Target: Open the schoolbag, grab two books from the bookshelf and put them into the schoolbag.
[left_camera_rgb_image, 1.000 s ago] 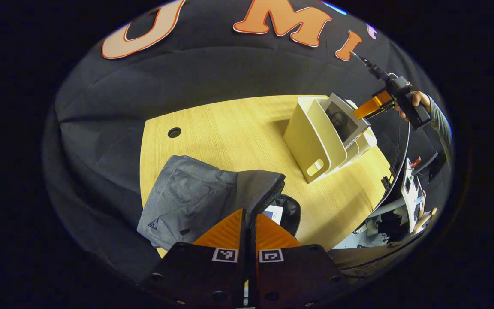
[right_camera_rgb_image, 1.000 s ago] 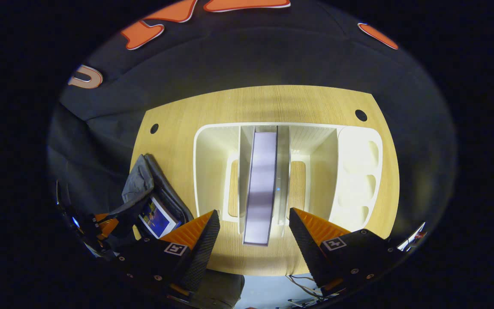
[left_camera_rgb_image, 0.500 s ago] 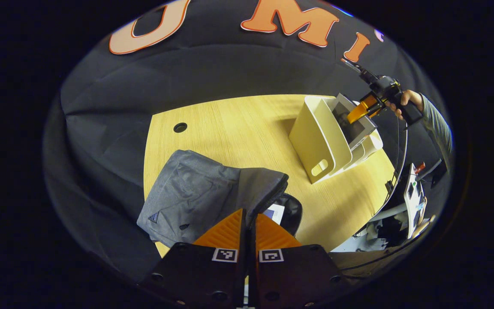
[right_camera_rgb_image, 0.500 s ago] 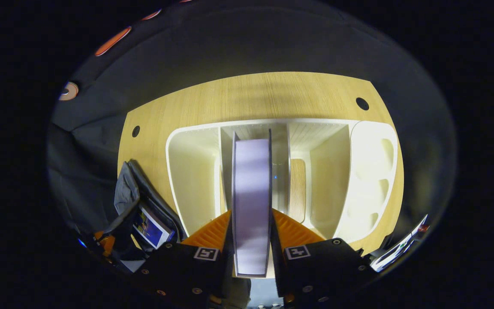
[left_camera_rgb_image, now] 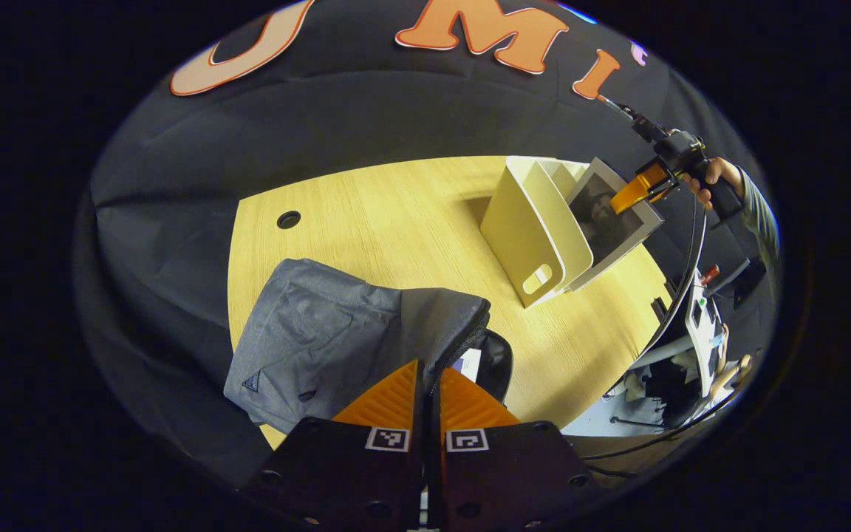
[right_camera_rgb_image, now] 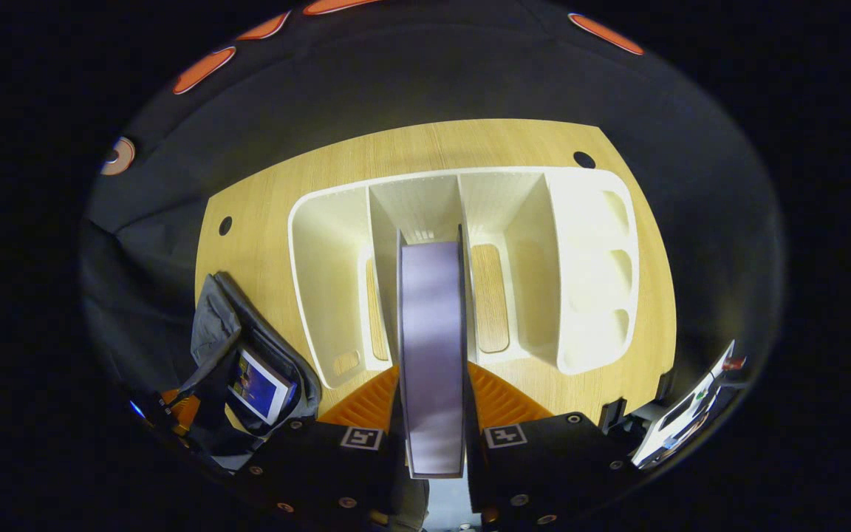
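Note:
The grey schoolbag (left_camera_rgb_image: 322, 343) lies on the wooden table (left_camera_rgb_image: 396, 222), its zip mouth open. My left gripper (left_camera_rgb_image: 430, 380) is shut on the bag's zip edge and holds the mouth up. A first book (right_camera_rgb_image: 259, 384) lies inside the schoolbag (right_camera_rgb_image: 215, 329). The cream bookshelf (left_camera_rgb_image: 532, 225) stands at the far right of the table. My right gripper (right_camera_rgb_image: 431, 395) is shut on a second book (right_camera_rgb_image: 431, 325), raised above the middle slot of the bookshelf (right_camera_rgb_image: 588, 244). In the left gripper view that book (left_camera_rgb_image: 610, 222) tilts out of the rack under the right gripper (left_camera_rgb_image: 643, 188).
A hand (left_camera_rgb_image: 713, 177) and sleeve hold the right gripper's handle. Two cable holes (right_camera_rgb_image: 584, 159) sit in the table top. Beyond the table's right edge stand a white device (left_camera_rgb_image: 702, 325) and cables. The black cloth wall closes the far side.
The right gripper went from open above the book to shut on it, then lifted it up out of the shelf slot. The left gripper has kept its hold on the bag.

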The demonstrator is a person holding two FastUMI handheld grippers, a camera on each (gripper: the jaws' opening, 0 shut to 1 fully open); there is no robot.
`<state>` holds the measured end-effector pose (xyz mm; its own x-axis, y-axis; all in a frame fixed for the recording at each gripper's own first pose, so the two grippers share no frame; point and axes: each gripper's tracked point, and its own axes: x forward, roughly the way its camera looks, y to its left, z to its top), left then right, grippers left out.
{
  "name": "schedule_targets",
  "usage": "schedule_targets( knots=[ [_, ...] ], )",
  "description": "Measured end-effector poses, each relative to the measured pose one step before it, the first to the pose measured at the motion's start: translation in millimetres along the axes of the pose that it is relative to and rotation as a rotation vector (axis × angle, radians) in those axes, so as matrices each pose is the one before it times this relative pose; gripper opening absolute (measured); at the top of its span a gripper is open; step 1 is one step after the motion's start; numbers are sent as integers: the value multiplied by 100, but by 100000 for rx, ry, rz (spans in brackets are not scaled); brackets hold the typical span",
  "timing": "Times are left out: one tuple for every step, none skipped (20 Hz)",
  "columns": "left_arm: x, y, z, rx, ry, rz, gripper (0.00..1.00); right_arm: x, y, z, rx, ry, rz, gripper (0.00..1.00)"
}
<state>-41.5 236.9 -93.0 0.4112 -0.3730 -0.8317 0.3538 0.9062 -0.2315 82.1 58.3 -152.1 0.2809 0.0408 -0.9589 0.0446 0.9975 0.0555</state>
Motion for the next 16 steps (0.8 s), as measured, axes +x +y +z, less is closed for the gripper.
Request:
schedule_targets(
  knots=[
    [-16, 101, 8, 1006, -230, -471, 4, -619, 29, -691, 776, -888, -548, 36],
    [-15, 18, 15, 988, 222, -711, 4, -573, 31, -761, 650, -513, -545, 36],
    [93, 171, -120, 1543, -115, -211, 4, -353, 100, -900, 999, -585, -98, 36],
    [5, 26, -121, 1563, 525, -208, 4, -377, 259, -948, 1309, -253, 432, 35],
    [-5, -63, 46, 1981, -78, -371, 4, -306, 383, -1030, 1775, -7, 738, 35],
    [-119, -77, 19, 1922, 60, -635, 4, -256, 274, -921, 2109, 239, 793, 35],
    [44, -115, -84, 1957, 2, -517, 4, -70, 49, -1073, 2382, 259, 283, 35],
    [-47, 26, -14, 1759, -123, -444, 4, -235, 5, -1053, 1440, 232, 103, 35],
    [-128, -90, -113, 1523, -109, -624, 4, -233, 5, -940, 1455, -74, -219, 35],
    [-19, 17, 10, 984, -234, -996, 4, -263, 33, -949, 1479, -272, -297, 35],
    [5, -127, -37, 1041, 127, -1106, 4, -354, 32, -913, 1817, -504, -220, 35],
    [7, 101, 23, 1314, -172, -744, 4, -308, 84, -929, 1825, -582, 72, 36],
    [-17, 86, -62, 1142, 88, -809, 4, -410, 79, -863, 2305, -680, 188, 35],
    [-112, 63, 17, 919, -318, -753, 4, -429, 168, -813, 2124, -755, 494, 35],
    [-10, 74, -174, 922, -2, -845, 4, -389, -32, -939, 2426, -931, 633, 35],
    [-130, 49, 0, 1113, -217, -875, 4, -398, 142, -826, 2167, -935, 985, 35]
  ],
)
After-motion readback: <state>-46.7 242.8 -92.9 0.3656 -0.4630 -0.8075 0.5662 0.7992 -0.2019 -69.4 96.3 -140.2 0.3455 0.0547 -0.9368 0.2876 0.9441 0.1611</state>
